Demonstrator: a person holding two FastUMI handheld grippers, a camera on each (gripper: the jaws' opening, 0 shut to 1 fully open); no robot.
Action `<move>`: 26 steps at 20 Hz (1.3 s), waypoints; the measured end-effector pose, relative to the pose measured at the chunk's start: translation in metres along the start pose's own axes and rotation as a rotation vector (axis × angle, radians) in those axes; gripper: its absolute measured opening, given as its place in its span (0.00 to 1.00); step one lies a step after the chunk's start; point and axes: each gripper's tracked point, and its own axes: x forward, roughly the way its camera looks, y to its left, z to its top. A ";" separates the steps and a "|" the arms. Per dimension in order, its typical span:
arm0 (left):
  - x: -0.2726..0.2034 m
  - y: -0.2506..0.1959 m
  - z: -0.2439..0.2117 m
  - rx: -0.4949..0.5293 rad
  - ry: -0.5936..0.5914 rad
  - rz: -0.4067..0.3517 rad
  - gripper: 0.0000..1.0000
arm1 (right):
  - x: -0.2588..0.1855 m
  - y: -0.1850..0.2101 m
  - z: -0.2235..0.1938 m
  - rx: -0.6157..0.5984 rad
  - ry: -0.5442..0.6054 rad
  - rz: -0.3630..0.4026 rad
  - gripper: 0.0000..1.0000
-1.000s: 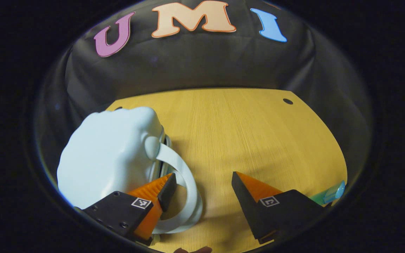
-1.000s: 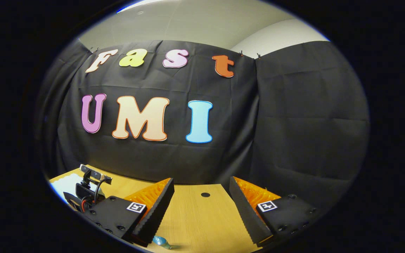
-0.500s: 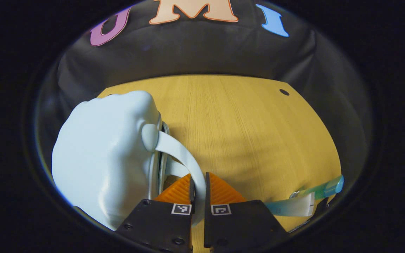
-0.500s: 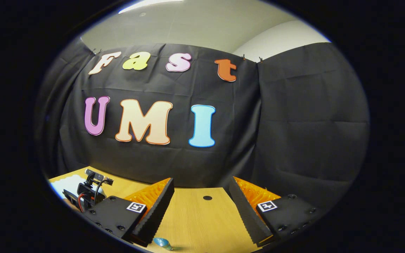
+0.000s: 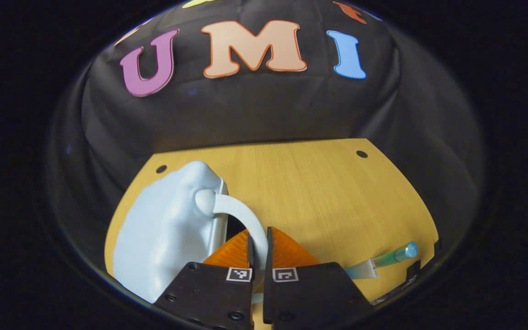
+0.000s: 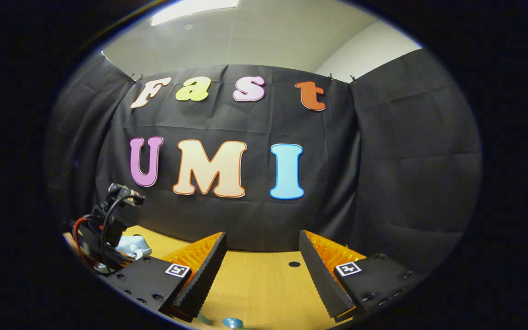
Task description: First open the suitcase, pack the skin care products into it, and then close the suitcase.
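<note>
The left gripper [image 5: 258,238] is sitting low over the wooden table [image 5: 319,192], its fingers pressed together on the pale strap handle [image 5: 245,217] of the light blue suitcase [image 5: 167,229]. The handle is arching up from a round knob on the case's edge and running down between the fingers. The suitcase is lying at the left side of the table, with a dark gap showing along its seam beside the handle. A teal tube of skin care product [image 5: 383,263] is lying on the table to the right of the gripper, near the table's front edge.

The right gripper [image 6: 261,266] is hanging above the table with its fingers spread wide apart and nothing between them, pointing at the booth's black wall. The tube's round cap [image 6: 232,323] is peeking in just below it.

Compared with half a second ago, the left gripper is keeping its pinch on the handle, but the suitcase is looking narrower and more tilted, and the gap at its seam is wider. The right gripper is tilting a little higher than before.
</note>
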 end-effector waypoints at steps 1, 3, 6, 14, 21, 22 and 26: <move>-0.008 0.009 0.008 -0.001 -0.020 0.009 0.02 | 0.002 0.004 0.002 0.007 -0.008 0.008 0.99; -0.019 0.023 0.022 -0.025 -0.044 -0.001 0.02 | 0.006 0.013 0.004 0.021 -0.016 0.022 0.99; -0.036 0.060 0.046 -0.068 -0.115 0.031 0.01 | 0.013 0.028 0.001 0.032 -0.010 0.046 0.99; -0.061 0.153 0.073 -0.024 -0.152 0.118 0.00 | 0.027 0.071 -0.003 0.058 0.000 0.064 0.99; -0.070 0.244 0.074 -0.004 -0.170 0.196 0.00 | 0.036 0.130 -0.005 0.058 0.003 0.069 0.99; -0.070 0.257 0.073 -0.014 -0.168 0.202 0.00 | 0.037 0.141 -0.005 0.057 0.003 0.073 0.99; -0.068 0.317 0.062 -0.036 -0.159 0.258 0.00 | 0.042 0.180 -0.007 0.050 0.012 0.089 0.99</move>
